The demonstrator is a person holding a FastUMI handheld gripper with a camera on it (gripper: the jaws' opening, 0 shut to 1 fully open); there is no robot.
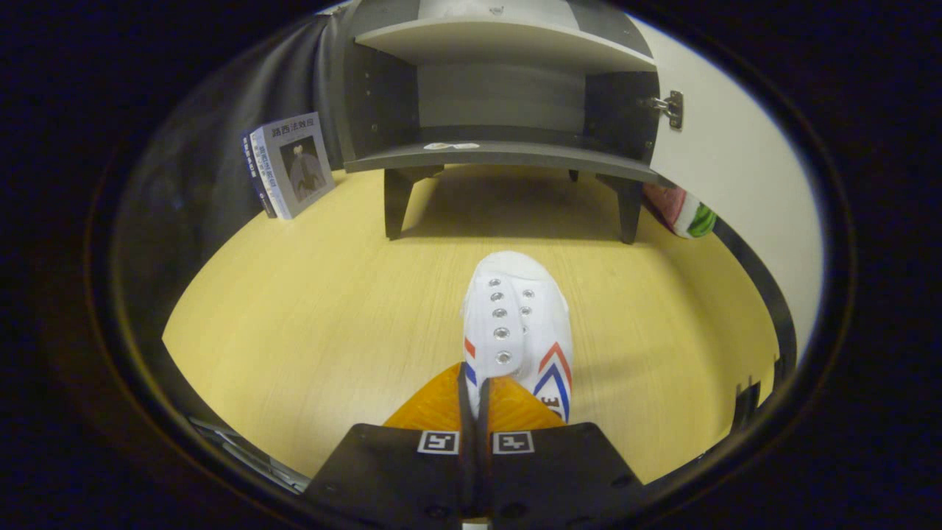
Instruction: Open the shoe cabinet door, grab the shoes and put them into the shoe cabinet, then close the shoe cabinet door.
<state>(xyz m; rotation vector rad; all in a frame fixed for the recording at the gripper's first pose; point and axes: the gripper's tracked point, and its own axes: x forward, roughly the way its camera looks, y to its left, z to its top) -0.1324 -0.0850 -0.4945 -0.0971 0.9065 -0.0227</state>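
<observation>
My tool (475,394) pinches the white canvas shoe (519,324) by its heel edge, toe aimed at twelve o'clock toward the open dark-grey wooden cabinet (500,154), ready for shelving.

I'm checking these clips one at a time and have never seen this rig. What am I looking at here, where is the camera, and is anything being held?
There is no robot arm. A person carries a hand-held gripper with two fingers, and the camera rides on it, looking forward along those fingers, which show at the bottom of the view. The fisheye lens bends straight lines.

The fingers are nearly together and pinch the rear edge of a white shoe, so the shoe is held, with its toe pointing away toward the cabinet.

The cabinet stands on short legs on a wooden table. Its door is swung open to the right, and the lower shelf looks free for the shoe. Something white sits on the shelf above; I cannot tell what.

A few books lean against the dark wall left of the cabinet.
</observation>
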